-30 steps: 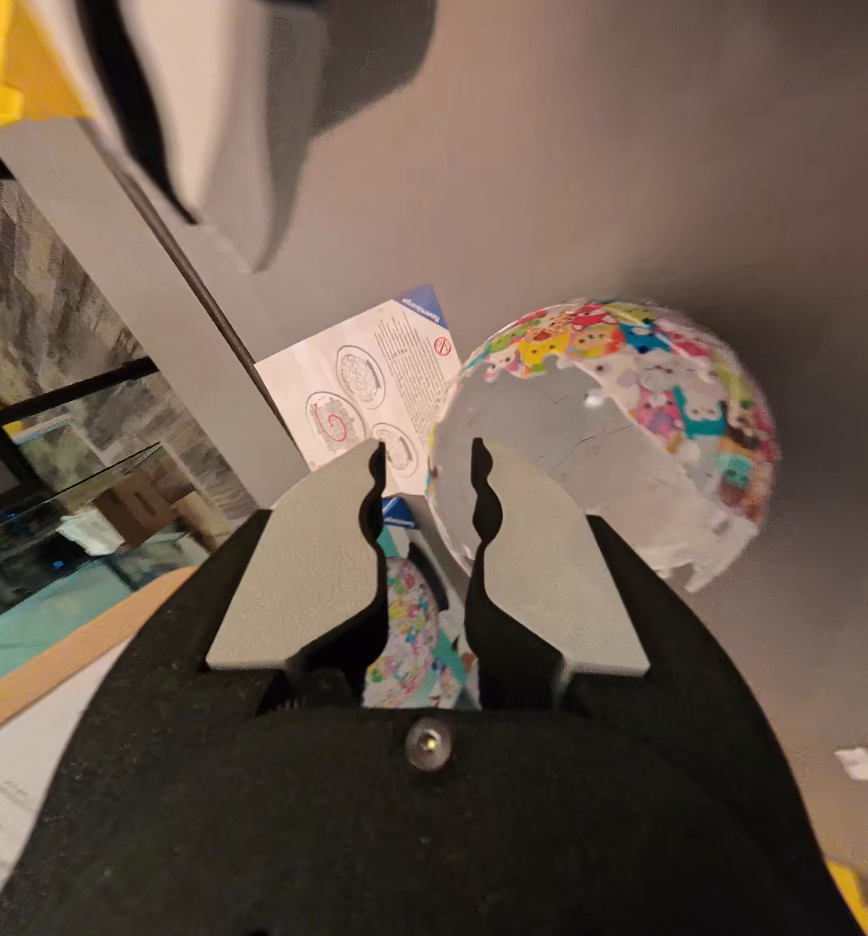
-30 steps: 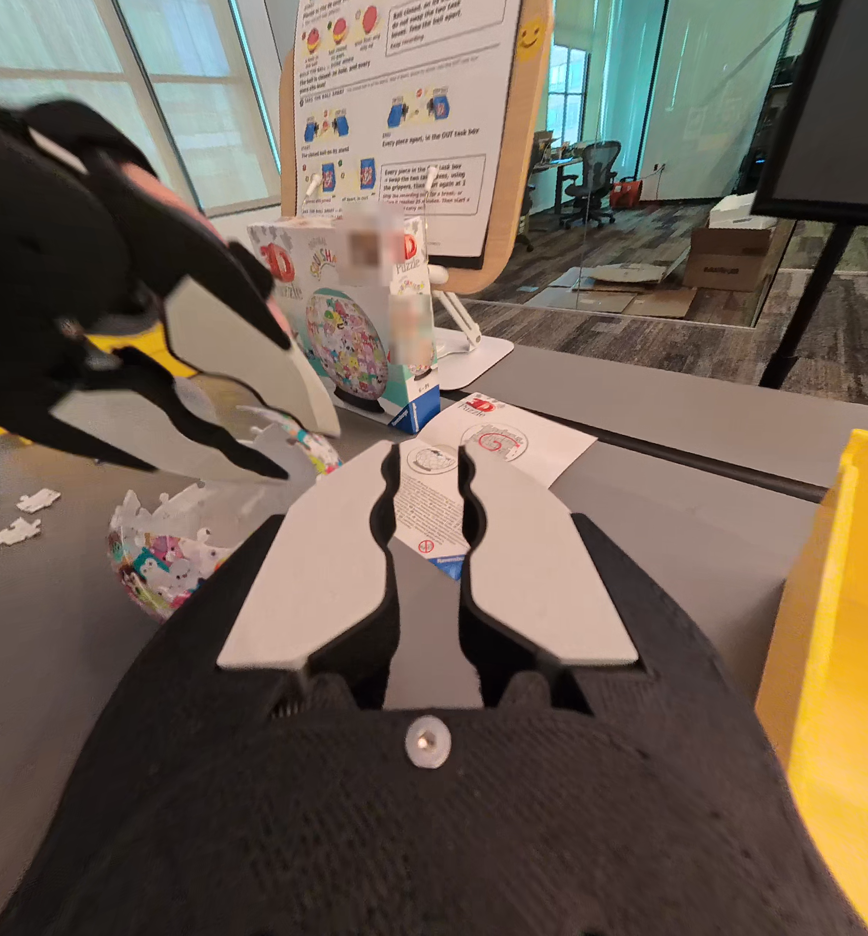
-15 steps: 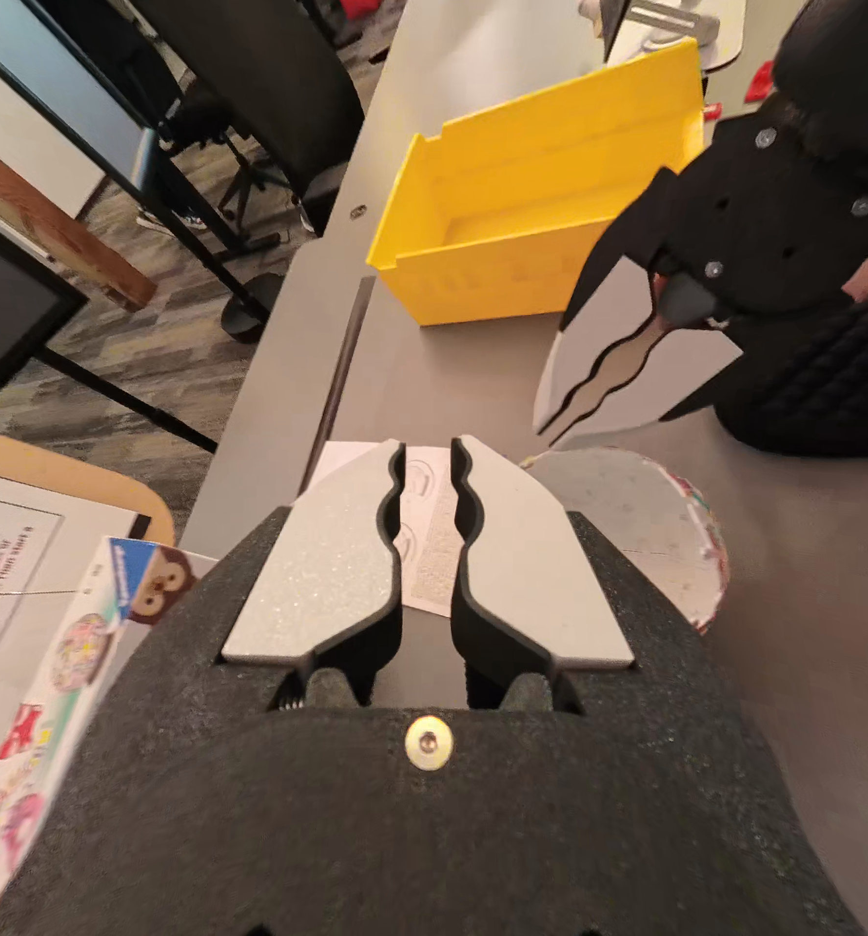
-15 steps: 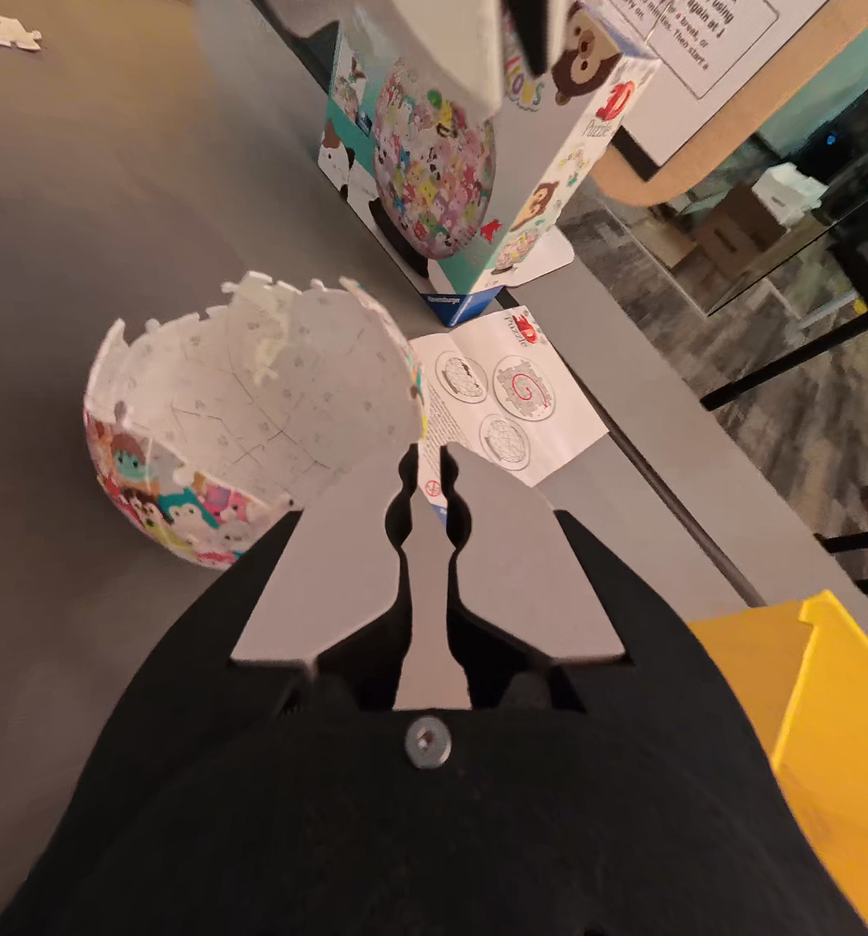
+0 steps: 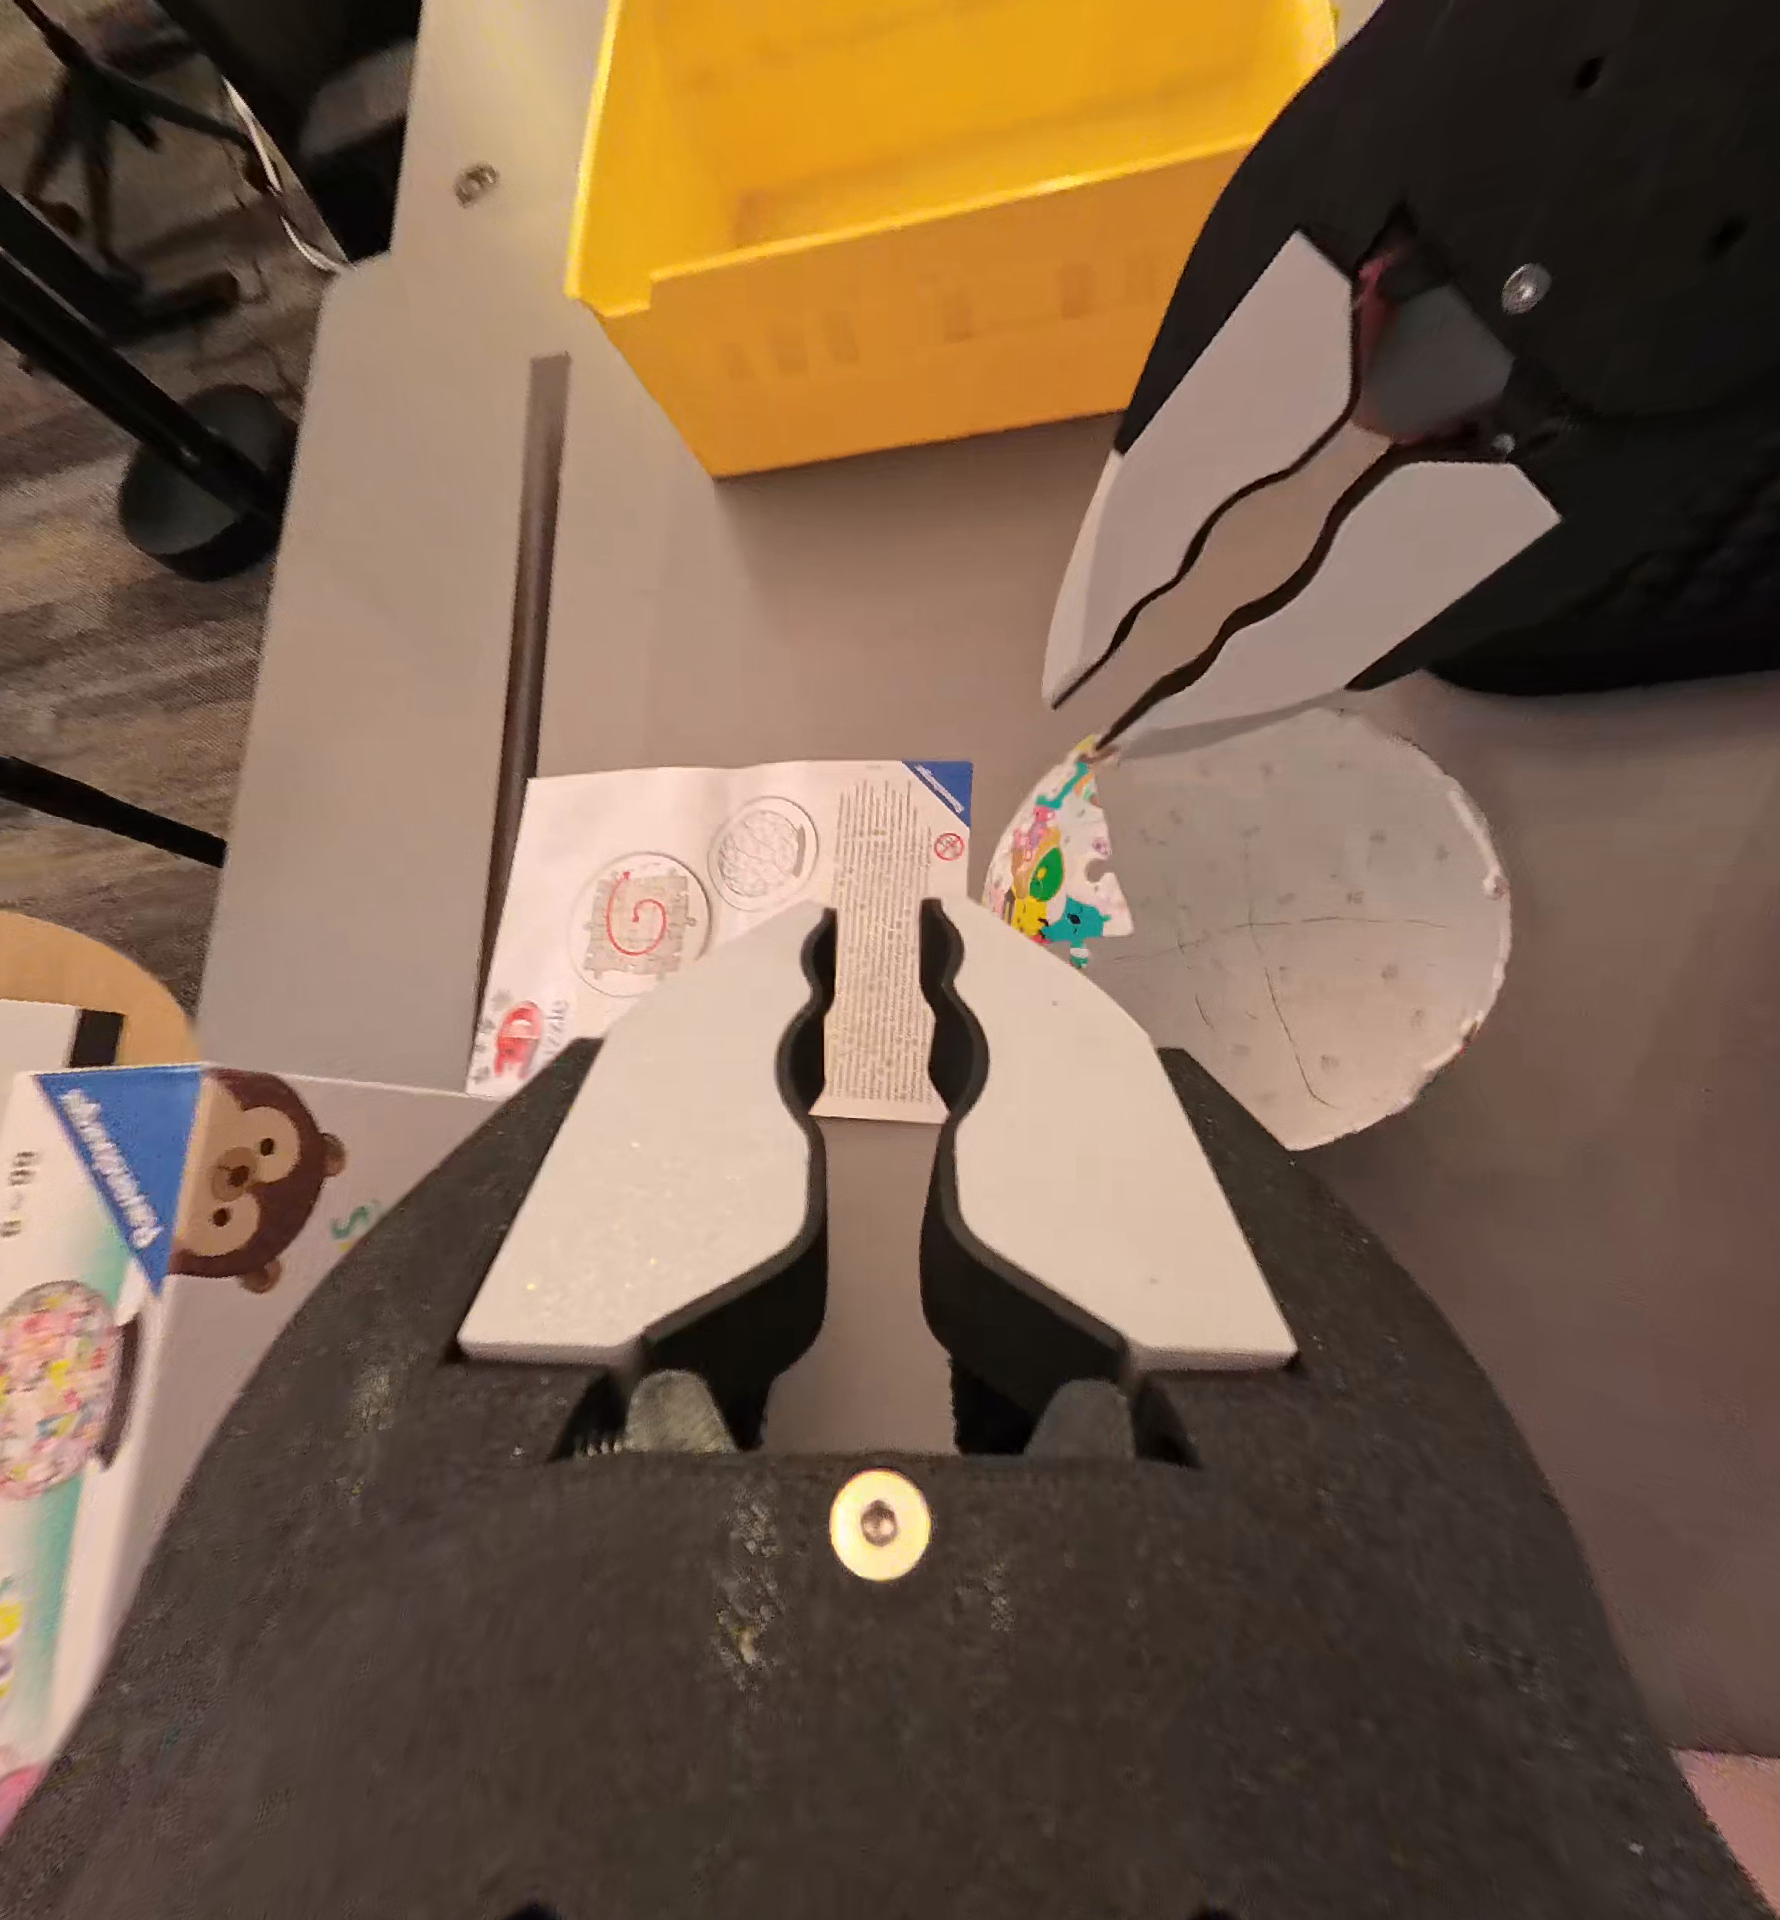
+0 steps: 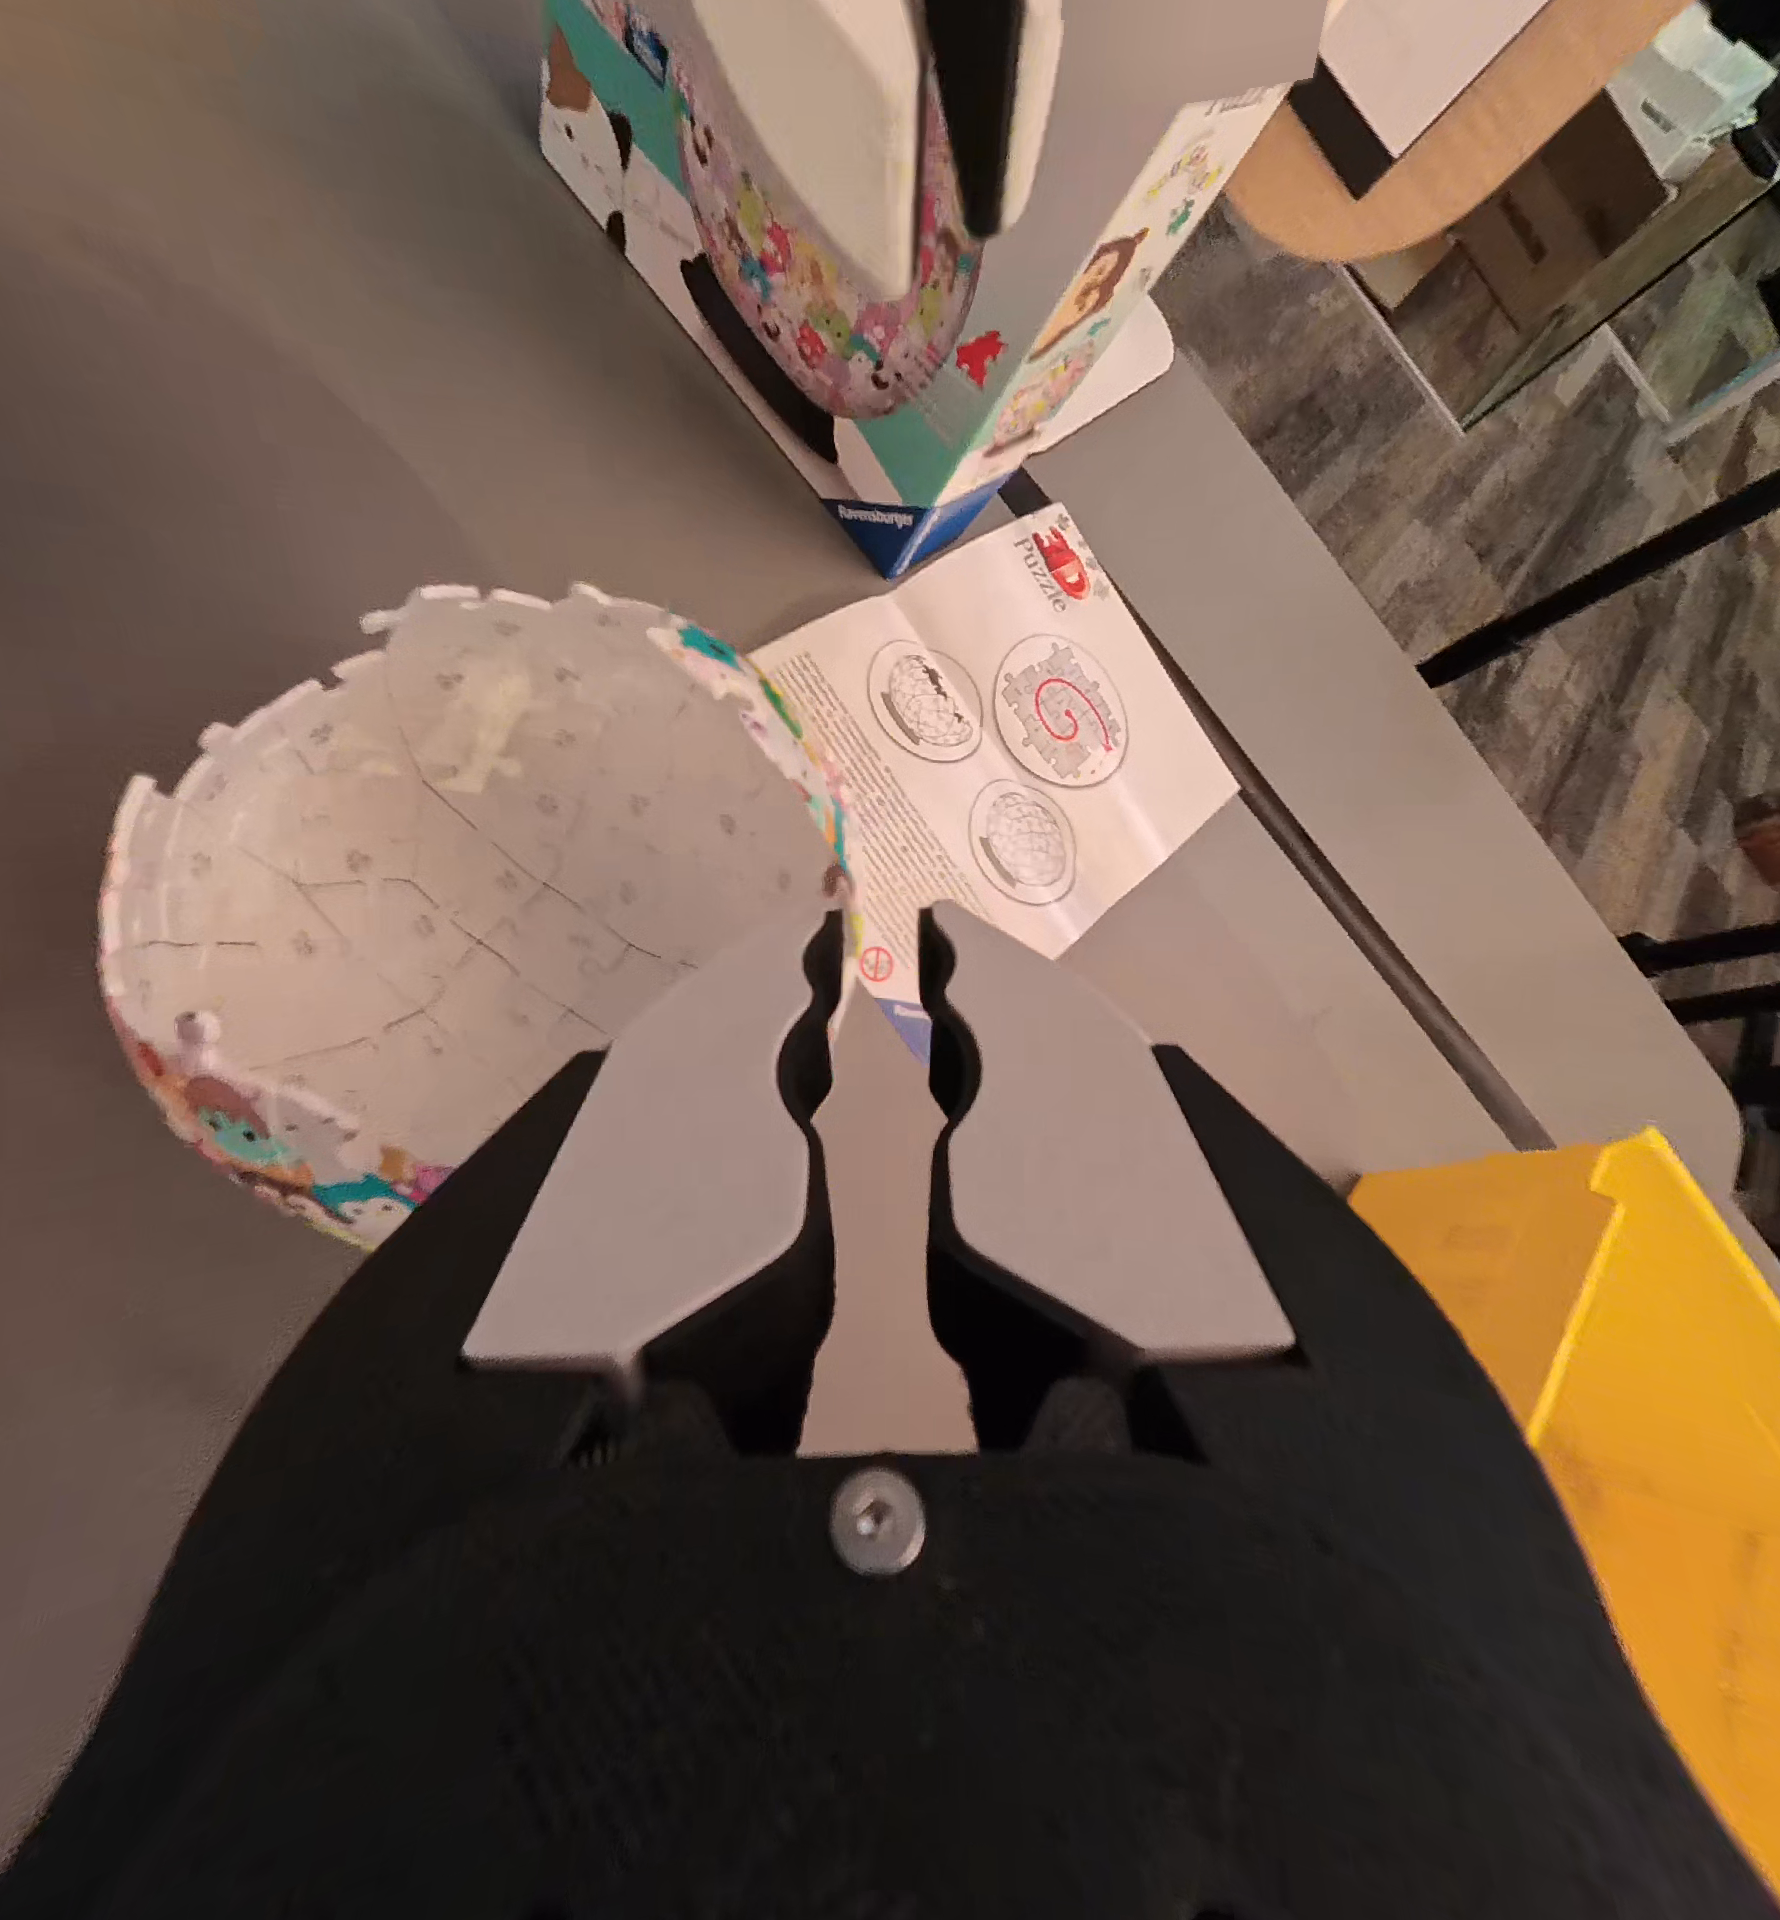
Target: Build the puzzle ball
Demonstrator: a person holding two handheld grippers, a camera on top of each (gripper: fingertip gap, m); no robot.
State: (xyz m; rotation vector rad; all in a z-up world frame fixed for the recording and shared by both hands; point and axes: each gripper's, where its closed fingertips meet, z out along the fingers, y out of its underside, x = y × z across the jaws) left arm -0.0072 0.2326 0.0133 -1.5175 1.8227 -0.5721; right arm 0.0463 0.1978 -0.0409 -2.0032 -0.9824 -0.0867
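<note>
Jaws of both the left gripper point(image 5: 873, 935) and right gripper point(image 6: 878, 930) stand slightly spread, empty. The right hovers at the half-built puzzle ball's point(image 6: 470, 894) rim; steadying the shell seems next.

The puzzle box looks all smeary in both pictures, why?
Left wrist view: the box sits at the frame's stretched edge and is blurred, while the leaflet is sharp. Right wrist view: the box is soft too, with the blurry left hand-held gripper in front; the half ball is clearer.

Grey table point(image 5: 398, 644) over mottled grey-brown carpet point(image 6: 1551, 436), black stand legs point(image 5: 86, 343) alongside.
</note>
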